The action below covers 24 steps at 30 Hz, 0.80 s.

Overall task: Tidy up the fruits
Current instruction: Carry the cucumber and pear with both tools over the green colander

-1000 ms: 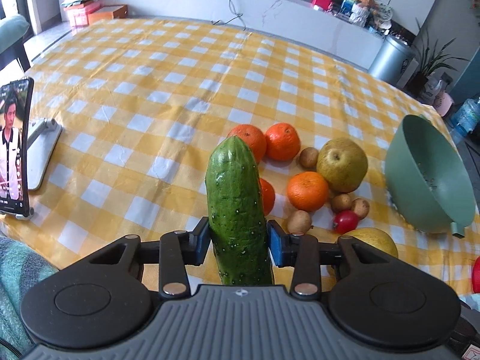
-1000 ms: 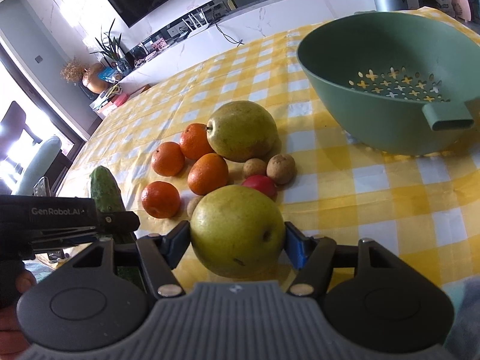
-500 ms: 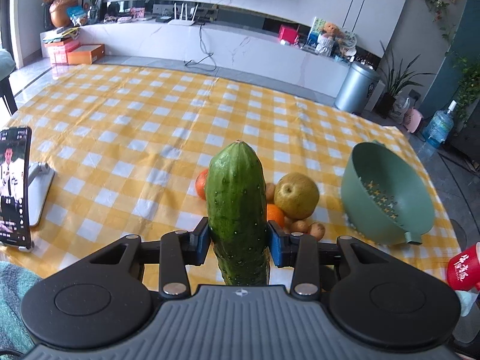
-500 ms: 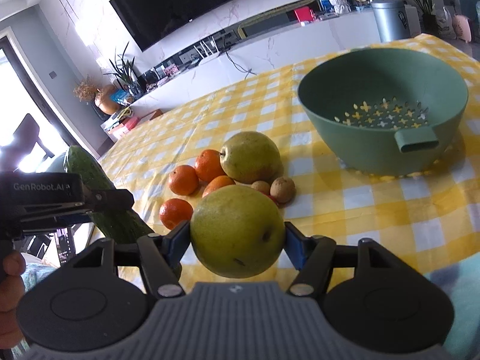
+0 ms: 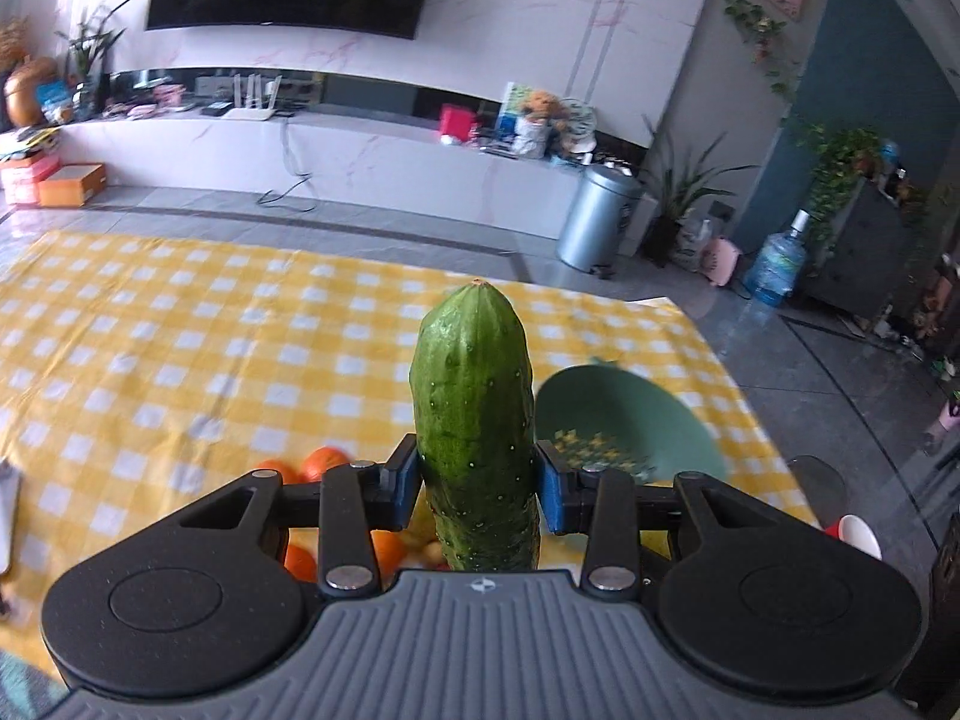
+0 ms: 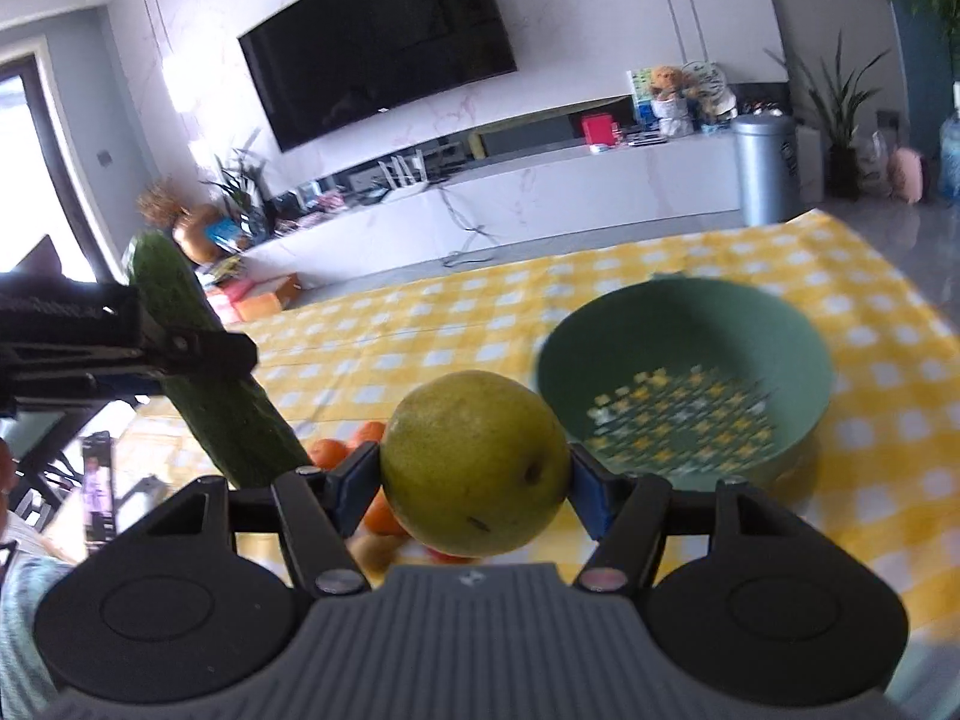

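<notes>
While the left wrist view used to be filled with tablecloth up close, more room is seen now: the cucumber (image 5: 474, 420) is clamped in the left gripper (image 5: 477, 489), lifted, colander (image 5: 630, 438) at 3 o'clock. Right view: pear (image 6: 474, 462) is pinched by the right gripper (image 6: 474, 489), raised too, colander at 2 o'clock, so dropping in looks next.

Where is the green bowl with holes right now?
In the right wrist view, the green bowl sits on the checked tablecloth, right of the held pear.

Wall television (image 6: 384, 48), steel bin (image 5: 597, 219), water jug (image 5: 774, 267)
</notes>
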Tool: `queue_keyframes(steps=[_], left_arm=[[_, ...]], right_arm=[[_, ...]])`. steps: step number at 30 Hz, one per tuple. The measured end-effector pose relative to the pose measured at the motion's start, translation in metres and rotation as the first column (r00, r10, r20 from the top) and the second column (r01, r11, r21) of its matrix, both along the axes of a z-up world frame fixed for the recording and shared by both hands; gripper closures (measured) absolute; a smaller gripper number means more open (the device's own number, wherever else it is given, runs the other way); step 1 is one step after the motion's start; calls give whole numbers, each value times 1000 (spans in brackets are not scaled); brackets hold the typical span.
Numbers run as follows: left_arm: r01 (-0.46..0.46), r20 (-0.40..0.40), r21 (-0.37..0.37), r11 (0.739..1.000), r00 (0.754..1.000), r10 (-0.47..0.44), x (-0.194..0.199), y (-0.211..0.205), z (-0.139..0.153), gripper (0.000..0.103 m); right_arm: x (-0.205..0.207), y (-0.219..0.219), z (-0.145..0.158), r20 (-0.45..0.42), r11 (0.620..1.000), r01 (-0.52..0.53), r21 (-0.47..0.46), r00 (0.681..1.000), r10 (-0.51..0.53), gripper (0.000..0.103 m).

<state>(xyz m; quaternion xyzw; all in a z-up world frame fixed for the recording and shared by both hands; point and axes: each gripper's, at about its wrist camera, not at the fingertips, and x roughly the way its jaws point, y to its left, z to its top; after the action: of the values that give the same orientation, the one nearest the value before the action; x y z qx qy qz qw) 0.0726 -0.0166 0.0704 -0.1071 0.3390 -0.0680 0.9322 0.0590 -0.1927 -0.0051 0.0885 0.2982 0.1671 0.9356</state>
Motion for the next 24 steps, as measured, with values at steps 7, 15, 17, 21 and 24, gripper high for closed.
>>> queue_keyframes(steps=[7,15,17,21,24], left_arm=[[90,18,-22,996,996,-90,39,-42,3,59],[133,-35,-46,990,990,-134,85,-76,-20,59],[135,-72,-58,989,988,-139,95,-79,-31,59],[162,-136,-65,985,976,-169,110,-84,-50,59],[161,-188,-80,984,967,-174,120,-86,-64,59]], right_arm=[[34,-34,16,7,993,9,-119,1000,-8,40],[79,-53,5,-55,971,-27,-237,998,14,40],[92,-54,-4,-95,960,-46,-276,995,21,40],[112,-56,-22,-175,939,-98,-329,984,41,40],[124,-53,-34,-218,917,-151,-369,973,72,40]])
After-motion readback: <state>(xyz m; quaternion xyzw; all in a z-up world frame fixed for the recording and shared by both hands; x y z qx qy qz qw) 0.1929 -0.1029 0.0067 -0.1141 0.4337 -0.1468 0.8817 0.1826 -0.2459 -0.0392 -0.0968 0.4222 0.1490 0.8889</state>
